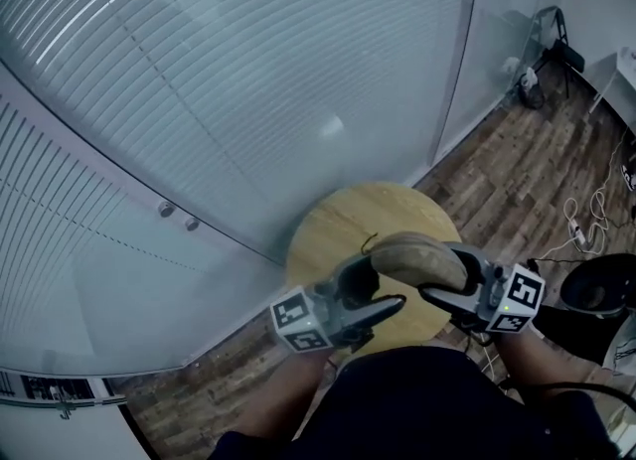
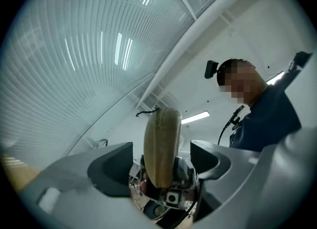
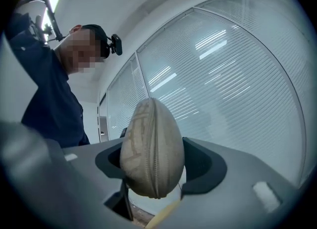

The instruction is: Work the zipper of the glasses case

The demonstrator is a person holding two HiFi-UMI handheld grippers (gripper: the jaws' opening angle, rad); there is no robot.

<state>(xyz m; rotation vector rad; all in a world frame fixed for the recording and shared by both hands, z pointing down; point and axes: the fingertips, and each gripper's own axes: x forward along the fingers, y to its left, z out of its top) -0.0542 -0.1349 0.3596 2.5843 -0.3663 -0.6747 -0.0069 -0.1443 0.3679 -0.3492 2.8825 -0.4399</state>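
Right gripper view has the right gripper (image 3: 153, 166) clamped on the glasses case (image 3: 152, 149). Its two dark pads press the tan shell from 9 and 3 o'clock, and the zipper seam (image 3: 157, 161) runs down the middle of the end facing the camera.

Left gripper view shows the left gripper (image 2: 162, 166) with its jaws well apart. The glasses case (image 2: 162, 144) stands end-on between them, with a gap to each pad. A thin dark cord (image 2: 146, 112) sticks out from the top of the case toward 10 o'clock. The right gripper's body is visible just behind the case at 6 o'clock.

From the head view, the glasses case (image 1: 417, 259) is held in the air over the 4 o'clock part of a round wooden table (image 1: 338, 225). The left gripper (image 1: 383, 311) comes at it from 8 o'clock, and the right gripper (image 1: 442, 297) holds it from 4 o'clock. Whether the case touches the tabletop cannot be told.

A glass wall with horizontal blinds (image 1: 248, 71) fills the frame from 9 to 1 o'clock. A wood-plank floor (image 1: 517, 160) stretches toward 2 o'clock, with white cables (image 1: 581, 225) lying on it at 3 o'clock. The person's dark clothing (image 1: 427, 398) fills the frame at 6 o'clock.
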